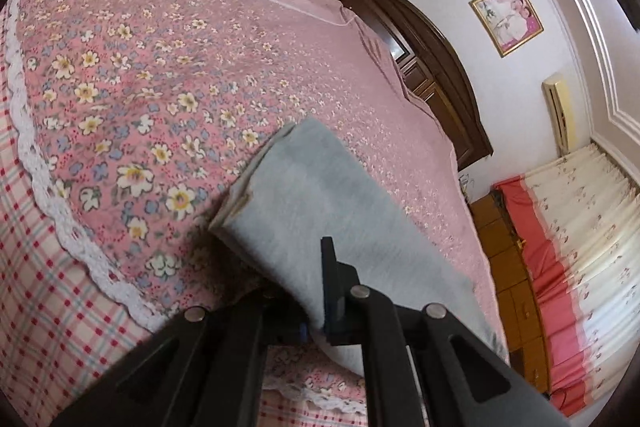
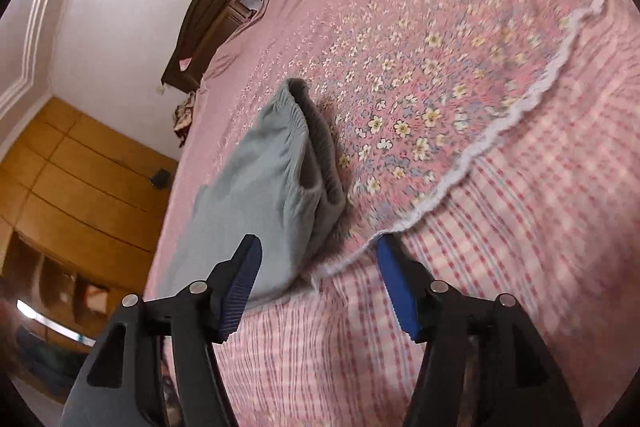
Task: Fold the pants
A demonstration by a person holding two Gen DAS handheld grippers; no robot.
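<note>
The left gripper (image 1: 326, 291) tilts downward, fingers clamping the pale grey-blue fabric pants (image 1: 320, 195), while the right gripper (image 2: 316, 267) angles downward, fingers wide and empty.

A pink floral bedspread (image 1: 168, 75) with a white lace trim (image 1: 36, 163) covers the bed, and a pink checked sheet (image 2: 500, 267) lies beyond the trim at the near edge. A dark wooden headboard (image 1: 436, 67) stands against a pale wall. A gold-framed picture (image 1: 506, 17) hangs above it. An air conditioner (image 1: 560, 115) stands in the corner beside a red and cream curtain (image 1: 580, 247). A wooden wardrobe (image 2: 80, 179) fills the other side of the room.
</note>
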